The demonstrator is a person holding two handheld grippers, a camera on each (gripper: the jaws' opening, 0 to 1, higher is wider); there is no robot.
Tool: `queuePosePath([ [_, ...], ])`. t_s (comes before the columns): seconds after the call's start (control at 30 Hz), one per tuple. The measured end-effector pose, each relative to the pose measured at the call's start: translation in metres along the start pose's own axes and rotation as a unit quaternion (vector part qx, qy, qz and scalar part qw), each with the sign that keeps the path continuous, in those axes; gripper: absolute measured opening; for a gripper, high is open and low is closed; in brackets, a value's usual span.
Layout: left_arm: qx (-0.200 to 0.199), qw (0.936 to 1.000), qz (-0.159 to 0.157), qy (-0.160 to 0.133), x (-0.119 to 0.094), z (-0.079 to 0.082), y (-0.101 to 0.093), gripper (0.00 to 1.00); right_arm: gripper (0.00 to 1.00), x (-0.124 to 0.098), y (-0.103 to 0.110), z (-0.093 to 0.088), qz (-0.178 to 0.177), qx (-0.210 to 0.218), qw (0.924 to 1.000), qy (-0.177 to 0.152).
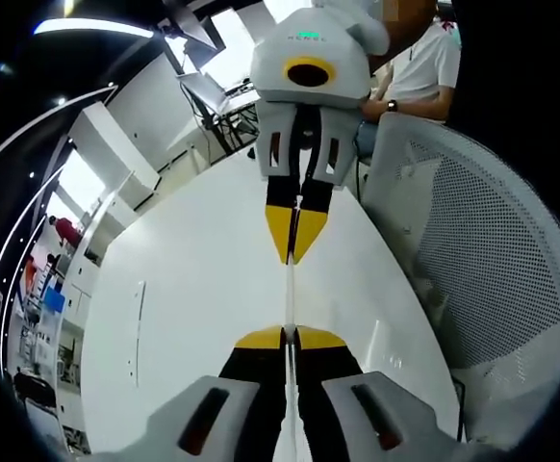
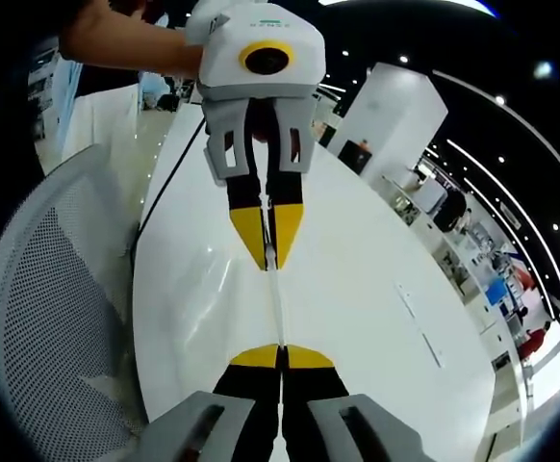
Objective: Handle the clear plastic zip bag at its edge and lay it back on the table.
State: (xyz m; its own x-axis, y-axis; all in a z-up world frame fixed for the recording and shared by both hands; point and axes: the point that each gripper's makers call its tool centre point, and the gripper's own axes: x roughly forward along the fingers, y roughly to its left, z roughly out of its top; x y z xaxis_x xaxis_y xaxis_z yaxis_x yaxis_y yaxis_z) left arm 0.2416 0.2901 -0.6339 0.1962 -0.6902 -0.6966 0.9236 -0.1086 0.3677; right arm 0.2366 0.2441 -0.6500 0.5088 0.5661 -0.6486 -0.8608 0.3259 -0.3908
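Observation:
The clear plastic zip bag (image 1: 289,294) is seen edge-on as a thin pale strip stretched between the two grippers above the white table (image 1: 193,289). In the left gripper view, my left gripper (image 1: 290,332) rises from the bottom, shut on the near end of the bag's edge. Facing it from above, my right gripper (image 1: 296,258) is shut on the far end. The right gripper view mirrors this: my right gripper (image 2: 282,349) pinches the bag (image 2: 276,308) at the bottom, and my left gripper (image 2: 268,262) holds the other end. Both have yellow-tipped black jaws.
A white mesh chair (image 1: 492,260) stands at the table's edge and also shows as the chair (image 2: 49,289) in the right gripper view. A seated person in a white shirt (image 1: 424,67) is beyond the table. A person's forearm (image 2: 126,43) reaches behind the left gripper. White table (image 2: 376,318) spreads wide.

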Motion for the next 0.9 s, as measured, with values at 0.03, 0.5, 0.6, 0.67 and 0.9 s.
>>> queuePosePath([
  [0.03,-0.001,1.0,0.0,0.0,-0.0001,-0.0002,-0.0002,0.0,0.0,-0.0002,0.0003,-0.0002,0.0,0.0,1.0,0.0],
  [0.5,-0.003,1.0,-0.001,-0.002,-0.0028,-0.0027,-0.0017,0.0,0.0,-0.0016,0.0015,-0.0029,0.0,0.002,1.0,0.002],
  [0.6,-0.005,1.0,-0.001,-0.003,-0.0035,-0.003,-0.0025,0.0,0.0,-0.0017,0.0021,-0.0031,0.001,0.002,1.0,0.002],
  [0.67,-0.005,1.0,-0.001,-0.003,-0.0042,-0.003,-0.0025,0.0,0.0,-0.002,0.0024,-0.0035,0.001,0.001,1.0,0.002],
  [0.9,-0.008,1.0,0.0,-0.006,-0.0062,-0.0032,-0.0024,0.0,0.0,-0.0032,0.0017,-0.004,0.0,0.001,1.0,0.002],
])
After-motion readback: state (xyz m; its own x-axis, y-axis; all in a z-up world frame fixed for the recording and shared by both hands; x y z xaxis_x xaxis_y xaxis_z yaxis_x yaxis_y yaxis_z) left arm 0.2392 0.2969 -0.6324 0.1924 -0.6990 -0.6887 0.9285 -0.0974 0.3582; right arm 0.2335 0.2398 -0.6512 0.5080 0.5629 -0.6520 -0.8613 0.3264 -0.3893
